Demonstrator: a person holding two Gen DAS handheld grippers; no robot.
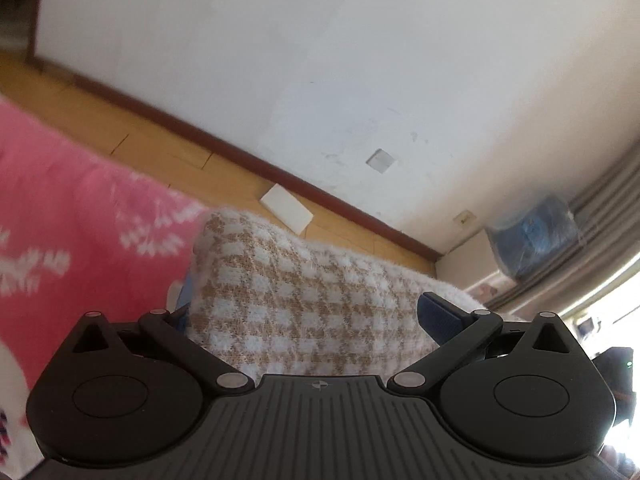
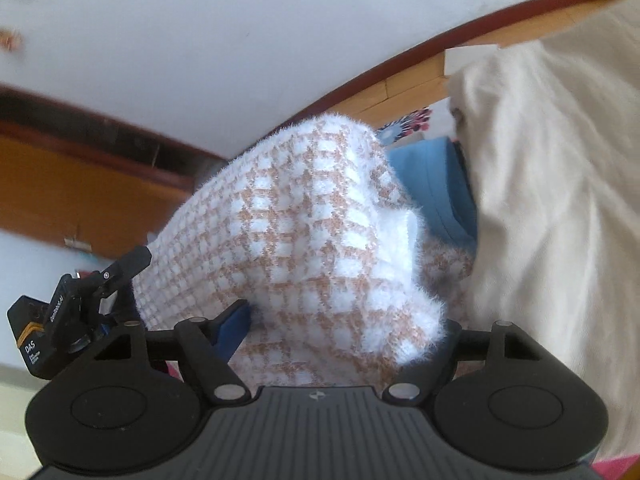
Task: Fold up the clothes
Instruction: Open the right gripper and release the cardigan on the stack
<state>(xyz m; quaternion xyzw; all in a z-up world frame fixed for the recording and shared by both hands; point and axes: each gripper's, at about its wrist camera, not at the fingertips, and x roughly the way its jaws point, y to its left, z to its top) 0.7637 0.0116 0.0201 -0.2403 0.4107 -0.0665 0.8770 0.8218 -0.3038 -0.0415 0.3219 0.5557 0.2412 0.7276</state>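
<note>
Fuzzy checked knit [image 2: 304, 232], soft and limp, fills both wide-spread grippers [image 1: 308, 312] [image 2: 344, 320]; pinch its white hem.

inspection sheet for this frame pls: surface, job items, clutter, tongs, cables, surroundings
surface: pink patterned blanket under the clothes; its support is hidden.
job's things: fluffy tan-and-white checked sweater, bunched, between both tongs; cream garment and blue garment beside it.
clutter: white card on the floor; blue plastic-wrapped bundle on a white box.
grippers: left tongs have the sweater between the fingers, grip not clear; right tongs wide around a sweater fold, pad contact hidden.
cables: nothing seen.
surroundings: white wall, dark red skirting, wood floor, grey curtain, bright window.
</note>
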